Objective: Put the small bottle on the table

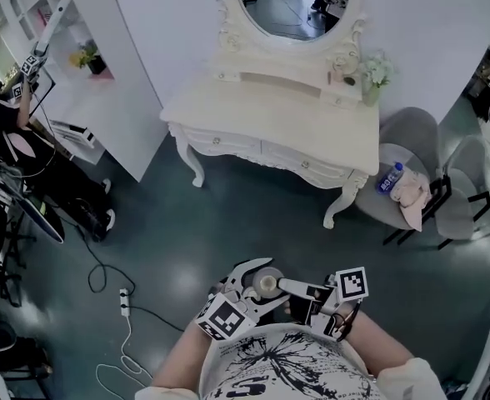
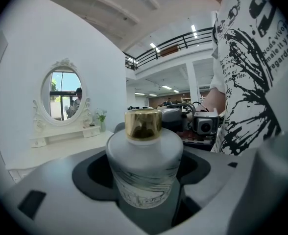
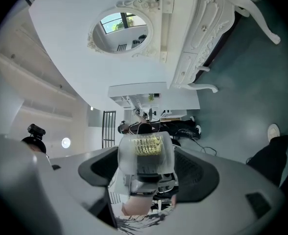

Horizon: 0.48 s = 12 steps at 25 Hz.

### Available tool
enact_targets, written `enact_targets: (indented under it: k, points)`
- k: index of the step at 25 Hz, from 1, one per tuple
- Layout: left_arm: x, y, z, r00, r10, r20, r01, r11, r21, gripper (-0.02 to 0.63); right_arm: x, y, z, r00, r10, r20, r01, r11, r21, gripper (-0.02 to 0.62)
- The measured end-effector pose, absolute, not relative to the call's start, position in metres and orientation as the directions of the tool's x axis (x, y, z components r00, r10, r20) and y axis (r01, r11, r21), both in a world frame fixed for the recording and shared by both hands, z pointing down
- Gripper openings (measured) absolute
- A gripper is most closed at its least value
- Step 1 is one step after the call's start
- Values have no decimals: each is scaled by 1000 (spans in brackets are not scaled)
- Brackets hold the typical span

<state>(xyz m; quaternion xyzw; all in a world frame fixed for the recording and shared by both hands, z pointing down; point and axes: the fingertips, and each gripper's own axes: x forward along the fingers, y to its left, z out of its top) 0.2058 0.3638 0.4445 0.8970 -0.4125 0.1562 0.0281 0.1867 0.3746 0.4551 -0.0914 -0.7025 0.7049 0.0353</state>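
At the bottom of the head view, nearest the camera, is the person's white T-shirt with black print (image 1: 287, 365). Well ahead of the left gripper (image 1: 260, 285) and the right gripper (image 3: 147, 160), across the dark green floor (image 1: 228, 223), stands the white carved dressing table (image 1: 270, 115) with its oval mirror (image 1: 291, 2). Ahead and to the right of the right gripper is a grey round-seated chair (image 1: 416, 132). A peach cloth (image 1: 412, 200) and a clear plastic bottle with a blue label (image 1: 390, 178) lie on its seat.

The left gripper is closed on the small frosted white glass bottle (image 2: 144, 160), one jaw pressed to each side, and the bottle stands upright in that gripper's view. The right gripper meets it from the opposite side, rolled onto its side, and its jaws also lie against the bottle's body. The bottle is therefore held in the air between the two grippers, just in front of the T-shirt and well short of the table. Its shiny gold cap (image 2: 143, 124) is on.
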Motion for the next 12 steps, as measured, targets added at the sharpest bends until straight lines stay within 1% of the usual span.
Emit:
enact_targets:
  k: [7, 12]
  points:
    - [130, 317, 438, 645, -697, 314, -712, -697, -85, 350, 111, 326, 448, -990, 101, -98, 97, -18, -995, 364]
    - [93, 286, 433, 658, -682, 320, -696, -713, -89, 351, 73, 295, 444, -991, 82, -109, 107, -27, -994, 364]
